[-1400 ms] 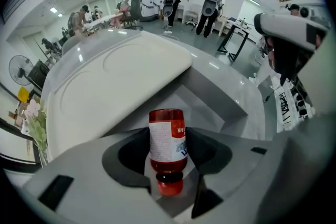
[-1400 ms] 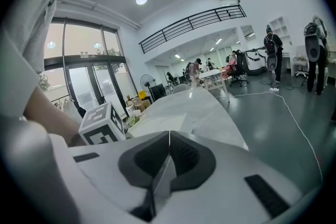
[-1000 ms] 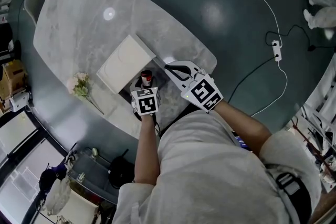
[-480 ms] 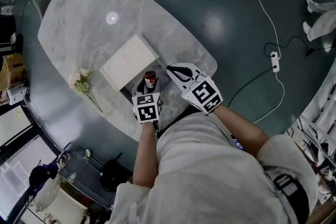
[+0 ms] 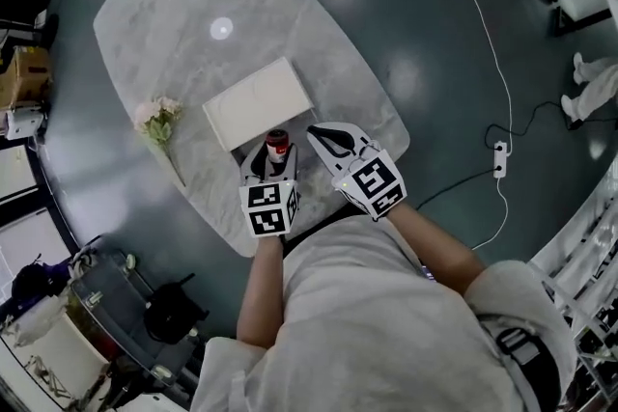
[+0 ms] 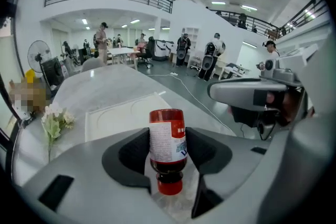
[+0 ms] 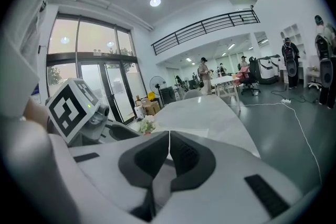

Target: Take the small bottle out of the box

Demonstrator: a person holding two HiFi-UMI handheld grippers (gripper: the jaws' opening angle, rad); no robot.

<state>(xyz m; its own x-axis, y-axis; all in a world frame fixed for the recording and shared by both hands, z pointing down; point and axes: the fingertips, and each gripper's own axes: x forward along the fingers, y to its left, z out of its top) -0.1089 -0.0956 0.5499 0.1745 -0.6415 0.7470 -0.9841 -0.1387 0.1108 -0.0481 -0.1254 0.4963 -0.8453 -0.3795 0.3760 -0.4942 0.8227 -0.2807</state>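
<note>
In the head view, the small bottle [image 5: 277, 142] is seen clamped in the left gripper [image 5: 274, 161] at the near edge of the marble table [image 5: 193, 5], just near of the flat white box [image 5: 256, 101]; whether its base is fully clear of the box cannot be told from here. The right gripper [image 5: 319, 132] is held just right of the bottle, apart from it, and a bunch of flowers [image 5: 157, 119] lies on the table to the left of the box. In the left gripper view, the bottle's labelled body is seen pressed between the two dark pads [image 6: 131, 152], with its red cap at the lower end and the white box lying beyond it on the table. The hold is taken across the middle of the body, which is judged to be secure. In the right gripper view, the jaws are seen brought together with nothing between them. The removal is judged to be nearly complete. For the step to be done well, the bottle should be lifted straight away from the box, the clamp should be maintained without extra squeezing, and a bare part of the table, away from the flowers, should be chosen for setting it down.
</note>
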